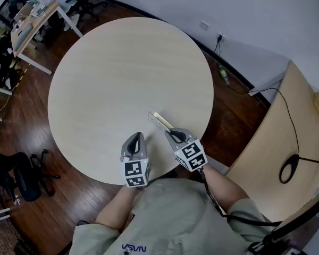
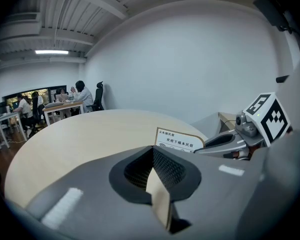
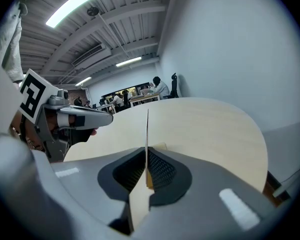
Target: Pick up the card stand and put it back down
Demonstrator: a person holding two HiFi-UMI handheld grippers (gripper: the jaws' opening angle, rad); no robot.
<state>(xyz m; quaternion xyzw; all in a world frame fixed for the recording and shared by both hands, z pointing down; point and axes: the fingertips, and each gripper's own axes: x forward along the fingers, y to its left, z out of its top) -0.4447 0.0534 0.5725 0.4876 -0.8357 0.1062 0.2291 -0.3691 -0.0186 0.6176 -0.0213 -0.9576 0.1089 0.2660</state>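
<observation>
One card stand [image 1: 160, 122] and two claws are in view, with a single round counter [image 1: 111, 73] under them. The card stand is near the counter's edge closest to the person, on the right. The right claw [image 1: 173, 134] is closed on the card's near end, and in its own view the card [image 3: 147, 134] shows as a thin upright line pinched between the pads. The left claw [image 1: 137, 137] hovers just beside it on the left, with its jaws [image 2: 153, 151] pressed together on nothing. From the left gripper view the card's printed face [image 2: 179, 140] is visible, but the lower part is cut off behind the claw's body and the print is too small to read. No view shows whether the stand's foot touches the counter. The counter is pale wood grain and otherwise bare. It stands on a dark wood floor [image 1: 21, 126] beside a white wall [image 1: 255, 15] with an outlet [image 1: 204, 24]. A curved pale wood panel [image 1: 276, 158] is on the right, with a black cable [image 1: 290, 116] running across it. A desk [image 1: 37, 15] with seated people is far off at the upper left, and a black chair [image 1: 16, 179] is at the lower left.
</observation>
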